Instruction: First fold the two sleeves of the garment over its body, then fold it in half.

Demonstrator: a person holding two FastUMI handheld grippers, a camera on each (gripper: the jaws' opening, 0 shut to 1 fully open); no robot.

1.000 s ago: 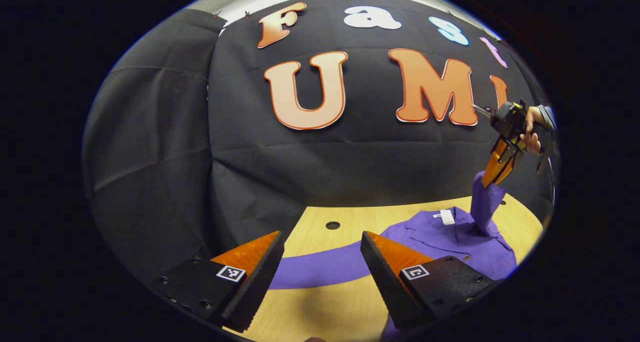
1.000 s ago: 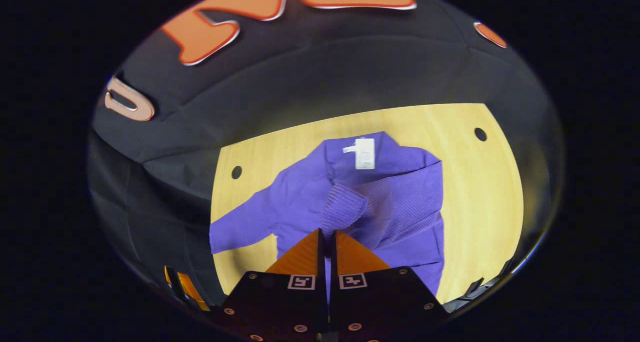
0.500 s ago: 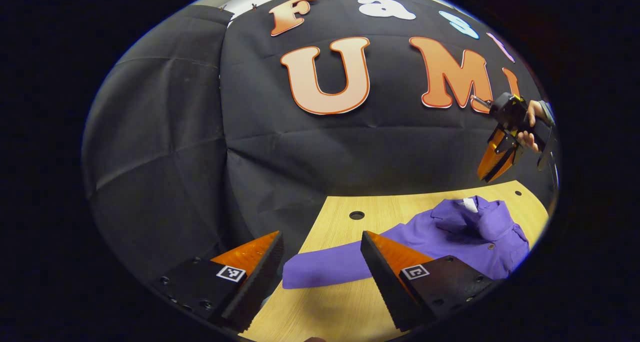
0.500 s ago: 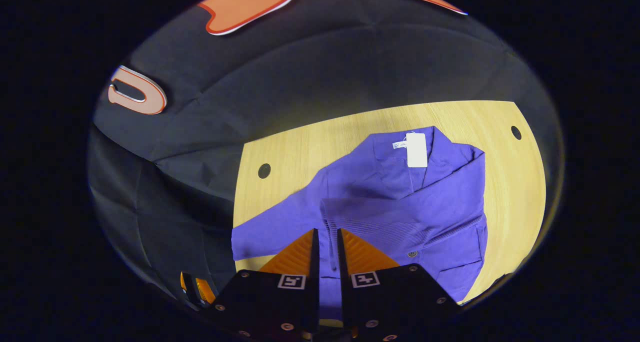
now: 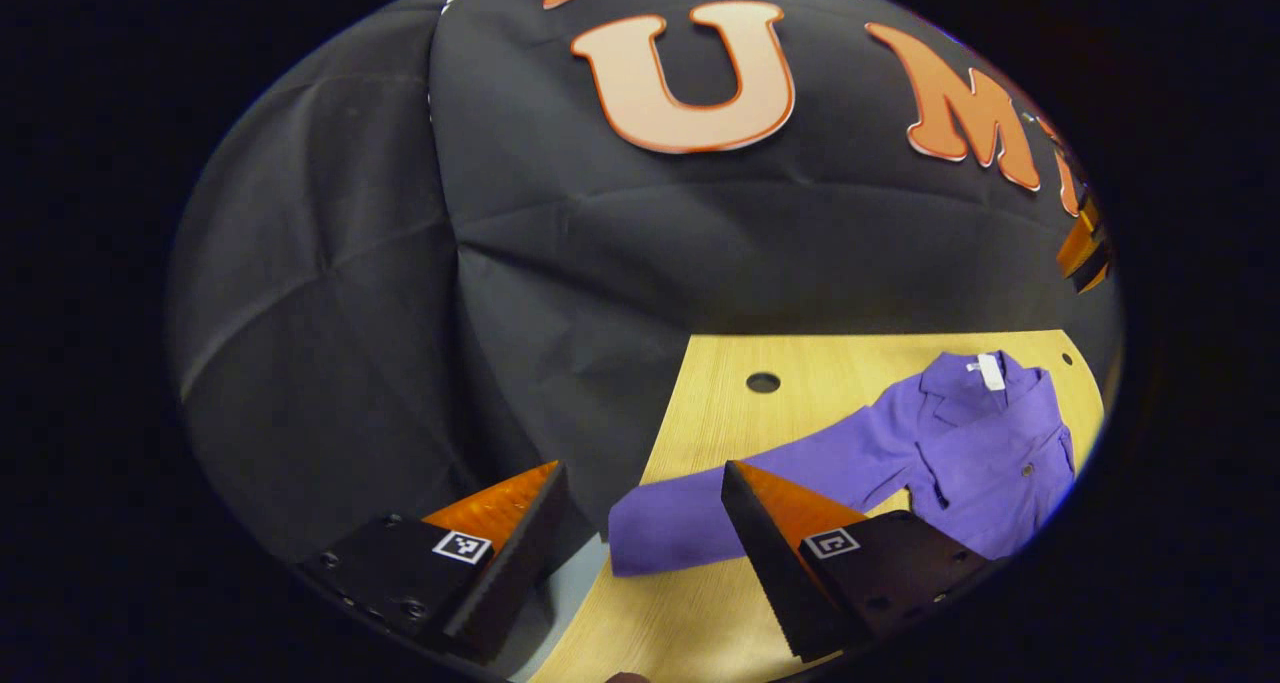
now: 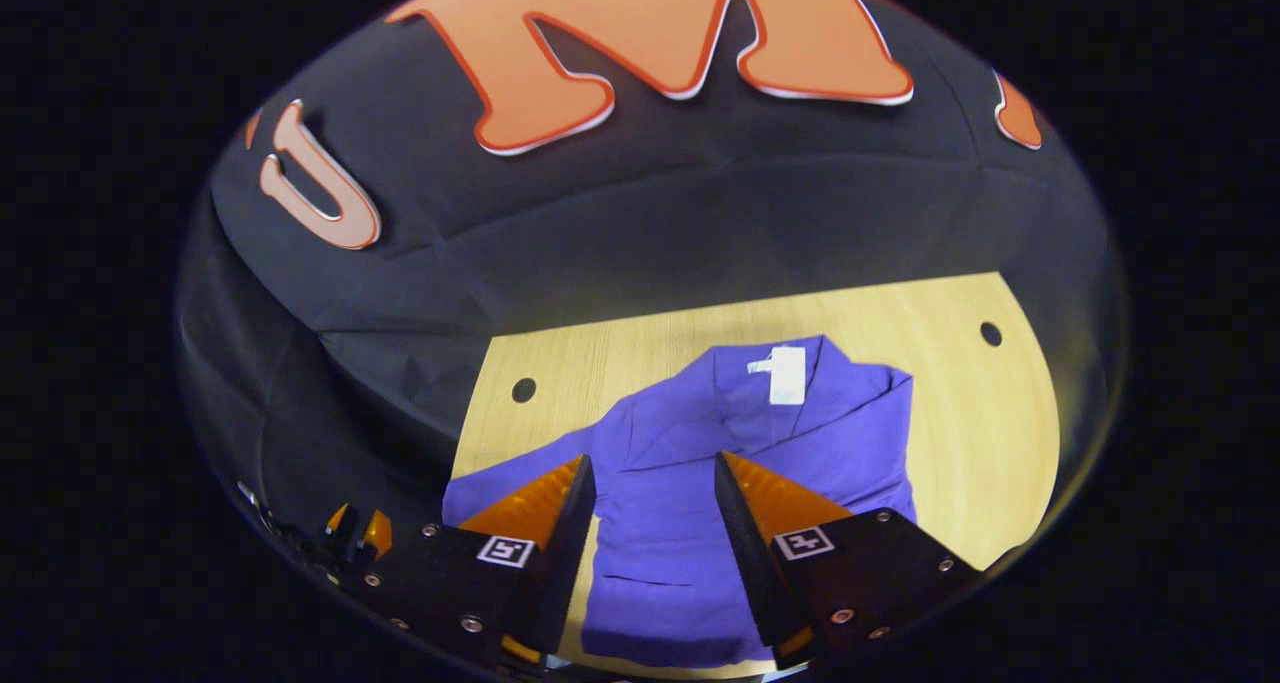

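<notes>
On the wooden table [image 6: 1000,433] the purple jacket [image 6: 700,483] lies at twelve o'clock of the right tongs [image 6: 650,523], one sleeve seemingly folded over, its other sleeve [image 5: 760,493] outstretched before the left tongs [image 5: 640,538], both tongs wide and empty.

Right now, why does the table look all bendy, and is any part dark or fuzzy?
Left gripper view: the fisheye lens curves the wooden table edge, and the purple jacket looks small and squashed at the side. Right gripper view: the table's far edge bows too, the jacket with its white tag looks sharp, and the right gripper fingers shade the cloth beneath.
</notes>
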